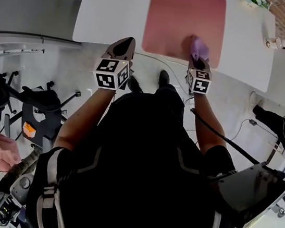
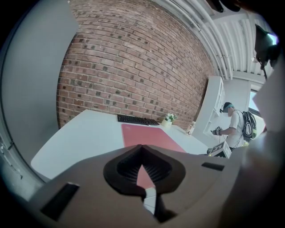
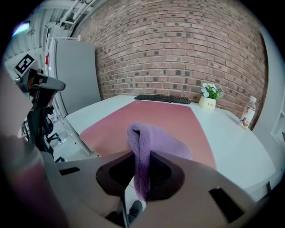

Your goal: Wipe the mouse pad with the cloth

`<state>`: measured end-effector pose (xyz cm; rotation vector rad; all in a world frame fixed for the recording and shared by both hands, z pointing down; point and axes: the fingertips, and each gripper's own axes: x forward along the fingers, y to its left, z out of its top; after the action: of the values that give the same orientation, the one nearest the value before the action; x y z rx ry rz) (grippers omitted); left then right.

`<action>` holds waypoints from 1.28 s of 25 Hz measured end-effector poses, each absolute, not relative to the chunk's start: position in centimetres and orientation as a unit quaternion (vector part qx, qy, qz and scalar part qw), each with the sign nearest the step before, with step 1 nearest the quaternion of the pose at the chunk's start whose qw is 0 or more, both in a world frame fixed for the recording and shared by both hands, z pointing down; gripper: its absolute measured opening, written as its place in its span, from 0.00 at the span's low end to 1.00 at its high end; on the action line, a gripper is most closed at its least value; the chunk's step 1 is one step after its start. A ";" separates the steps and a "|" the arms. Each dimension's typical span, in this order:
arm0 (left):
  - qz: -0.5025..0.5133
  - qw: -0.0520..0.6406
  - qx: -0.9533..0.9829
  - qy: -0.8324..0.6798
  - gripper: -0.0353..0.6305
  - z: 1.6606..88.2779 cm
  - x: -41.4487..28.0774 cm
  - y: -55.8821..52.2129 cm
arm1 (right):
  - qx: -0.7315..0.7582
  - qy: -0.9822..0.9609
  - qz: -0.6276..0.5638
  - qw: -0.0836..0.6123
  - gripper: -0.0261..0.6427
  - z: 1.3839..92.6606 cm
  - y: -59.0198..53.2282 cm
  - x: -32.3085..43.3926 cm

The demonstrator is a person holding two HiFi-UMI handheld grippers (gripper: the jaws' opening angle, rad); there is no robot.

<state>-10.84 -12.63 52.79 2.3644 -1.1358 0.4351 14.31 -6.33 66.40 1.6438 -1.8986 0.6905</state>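
A pink mouse pad (image 1: pixel 184 19) lies on the white table (image 1: pixel 112 12); it also shows in the left gripper view as mouse pad (image 2: pixel 147 136) and in the right gripper view as mouse pad (image 3: pixel 151 118). My right gripper (image 1: pixel 198 58) is shut on a folded purple cloth (image 1: pixel 198 47), which hangs over the pad's near edge. The cloth (image 3: pixel 142 156) stands pinched between the jaws. My left gripper (image 1: pixel 125 45) hovers at the table's near edge, left of the pad, shut with nothing in it, seen as left gripper (image 2: pixel 142 167).
A black keyboard (image 2: pixel 137 119) lies behind the pad. A small flower pot (image 3: pixel 208 99) and a bottle (image 3: pixel 247 113) stand at the back right. A brick wall rises behind the table. An office chair (image 1: pixel 38 109) stands on the floor at left. Another person (image 2: pixel 234 127) stands far right.
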 end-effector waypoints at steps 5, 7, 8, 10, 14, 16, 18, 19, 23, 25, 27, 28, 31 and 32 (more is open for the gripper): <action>0.157 0.226 0.861 -0.427 0.05 52.5 -12.1 -12.8 | 0.587 -0.720 0.261 0.262 0.13 66.3 -7.6 11.2; 0.154 0.222 0.860 -0.433 0.05 52.3 -12.7 -12.8 | 0.575 -0.729 0.264 0.261 0.13 66.3 -8.0 9.6; 0.153 0.219 0.860 -0.435 0.05 52.3 -12.9 -12.7 | 0.570 -0.733 0.266 0.260 0.13 66.4 -8.2 8.9; 0.151 0.216 0.859 -0.439 0.05 52.0 -13.4 -12.6 | 0.558 -0.742 0.268 0.257 0.13 66.3 -8.5 7.4; 0.151 0.212 0.852 -0.455 0.05 51.6 -14.9 -12.7 | 0.533 -0.760 0.278 0.246 0.13 66.1 -9.3 4.3; 0.153 0.213 0.845 -0.466 0.05 51.3 -15.6 -12.6 | 0.524 -0.766 0.281 0.246 0.13 66.1 -9.6 2.9; 0.152 0.212 0.842 -0.471 0.05 50.9 -16.1 -12.5 | 0.511 -0.773 0.282 0.249 0.13 66.2 -9.7 1.6; 0.150 0.211 0.842 -0.473 0.05 50.7 -16.3 -12.4 | 0.505 -0.776 0.284 0.249 0.13 66.3 -9.8 0.8; 0.145 0.210 0.837 -0.484 0.05 50.1 -17.6 -12.2 | 0.485 -0.787 0.299 0.238 0.13 66.3 -10.3 -2.1; 0.144 0.211 0.835 -0.488 0.05 50.0 -18.4 -12.0 | 0.478 -0.791 0.300 0.237 0.13 66.3 -10.6 -3.3; 0.146 0.209 0.832 -0.492 0.05 49.8 -19.2 -11.8 | 0.472 -0.795 0.300 0.234 0.13 66.2 -10.9 -4.5; 0.147 0.208 0.831 -0.494 0.05 49.6 -19.5 -11.8 | 0.469 -0.797 0.302 0.233 0.13 66.2 -11.0 -5.0; 0.146 0.205 0.830 -0.497 0.05 49.2 -20.3 -11.6 | 0.457 -0.803 0.307 0.229 0.13 66.1 -11.2 -6.7; 0.145 0.204 0.830 -0.498 0.05 49.0 -20.5 -11.6 | 0.453 -0.805 0.308 0.227 0.13 66.0 -11.3 -7.2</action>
<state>-20.48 -11.63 49.01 2.3158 -1.3906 0.4036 -7.25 -11.29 66.01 1.2487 -2.2187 0.8492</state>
